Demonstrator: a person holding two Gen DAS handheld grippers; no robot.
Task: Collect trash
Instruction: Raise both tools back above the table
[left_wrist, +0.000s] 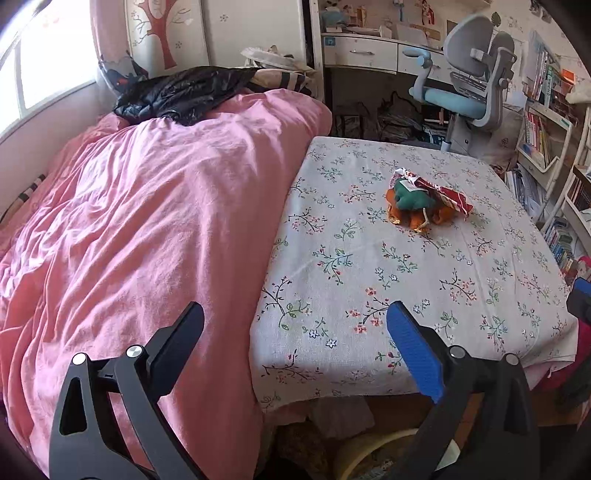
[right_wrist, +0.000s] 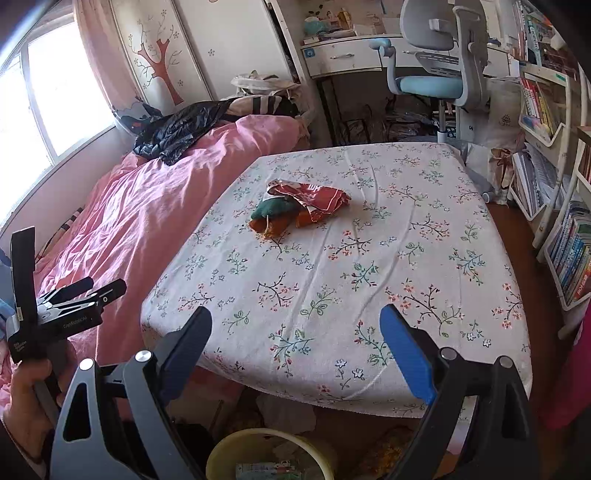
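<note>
A small pile of trash lies on the floral bed sheet (left_wrist: 369, 280): a crumpled red-and-white wrapper (left_wrist: 441, 194) over green (left_wrist: 410, 197) and orange (left_wrist: 417, 218) pieces. The pile shows in the right wrist view too, with the wrapper (right_wrist: 314, 195) on top. My left gripper (left_wrist: 295, 317) is open and empty, well short of the pile, near the bed's front edge. My right gripper (right_wrist: 295, 325) is open and empty, also near the front edge. A yellow-rimmed bin (right_wrist: 266, 456) with litter inside stands on the floor below the bed edge.
A pink duvet (left_wrist: 147, 229) covers the bed's left half, with a black jacket (left_wrist: 184, 92) at its far end. A blue-grey desk chair (left_wrist: 469, 85) and desk stand beyond the bed. Bookshelves (right_wrist: 546, 147) line the right side. A window is at left.
</note>
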